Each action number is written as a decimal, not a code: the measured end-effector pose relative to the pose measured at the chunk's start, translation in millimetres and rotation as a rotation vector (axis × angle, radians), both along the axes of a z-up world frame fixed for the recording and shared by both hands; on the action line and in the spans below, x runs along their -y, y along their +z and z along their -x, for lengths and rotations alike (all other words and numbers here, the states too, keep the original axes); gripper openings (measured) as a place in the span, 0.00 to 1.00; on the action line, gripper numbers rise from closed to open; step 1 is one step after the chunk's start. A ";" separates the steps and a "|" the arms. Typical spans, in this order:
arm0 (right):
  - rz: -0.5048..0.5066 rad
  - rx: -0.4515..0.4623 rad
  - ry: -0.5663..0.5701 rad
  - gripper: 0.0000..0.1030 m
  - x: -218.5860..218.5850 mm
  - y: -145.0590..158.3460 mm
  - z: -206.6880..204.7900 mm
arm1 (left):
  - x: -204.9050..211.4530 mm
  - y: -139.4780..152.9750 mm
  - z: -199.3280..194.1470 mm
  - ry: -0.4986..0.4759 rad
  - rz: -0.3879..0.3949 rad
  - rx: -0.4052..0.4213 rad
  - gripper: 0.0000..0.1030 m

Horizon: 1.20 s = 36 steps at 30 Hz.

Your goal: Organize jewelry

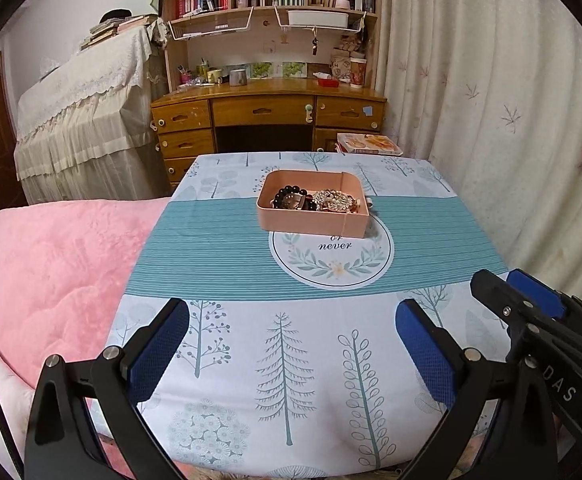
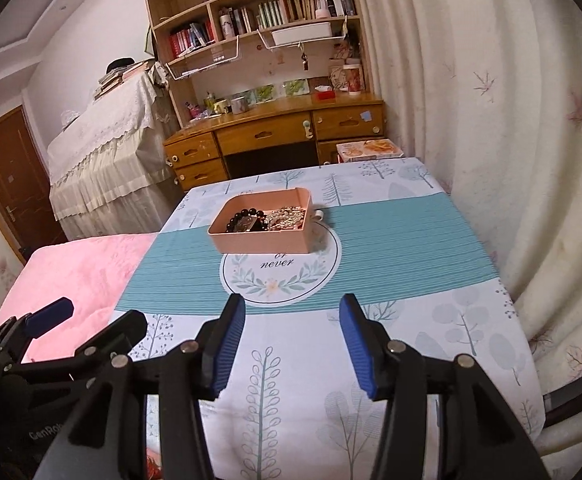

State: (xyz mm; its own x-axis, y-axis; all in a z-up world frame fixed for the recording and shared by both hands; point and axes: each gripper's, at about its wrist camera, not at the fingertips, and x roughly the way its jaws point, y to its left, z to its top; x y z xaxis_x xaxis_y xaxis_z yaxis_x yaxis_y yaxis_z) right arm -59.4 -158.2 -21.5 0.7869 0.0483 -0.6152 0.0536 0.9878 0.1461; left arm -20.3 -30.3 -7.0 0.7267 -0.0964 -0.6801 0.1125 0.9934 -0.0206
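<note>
A pink open box (image 1: 311, 222) stands near the middle of the table, on the teal band of the cloth; it also shows in the right wrist view (image 2: 263, 242). Inside lie a black bead bracelet (image 1: 289, 194) and a heap of silver and gold chains (image 1: 335, 200), also seen in the right wrist view as the bracelet (image 2: 247, 216) and the chains (image 2: 287, 216). My left gripper (image 1: 291, 320) is open and empty over the near part of the table. My right gripper (image 2: 291, 320) is open and empty, also well short of the box. The right gripper appears in the left wrist view (image 1: 531, 300).
The table wears a tree-print cloth (image 1: 291, 360) with a round "never" emblem (image 1: 331, 260). A pink blanket (image 1: 51, 272) lies to the left. A wooden desk with bookshelves (image 1: 267, 108) stands behind, a curtain (image 1: 491, 80) at the right, a covered piano (image 1: 83, 112) at the left.
</note>
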 end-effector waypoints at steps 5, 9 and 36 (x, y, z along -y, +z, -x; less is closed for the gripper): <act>0.014 0.003 -0.008 0.48 -1.1 -0.9 0.8 | 3.9 0.8 1.7 0.011 -0.013 0.009 0.99; 0.017 0.007 -0.009 0.48 -0.9 -1.6 1.3 | 3.0 1.6 1.8 0.016 -0.013 0.014 0.99; 0.006 -0.008 -0.028 0.48 5.2 -11.3 -1.1 | 1.0 -6.4 1.8 0.009 -0.018 0.001 0.99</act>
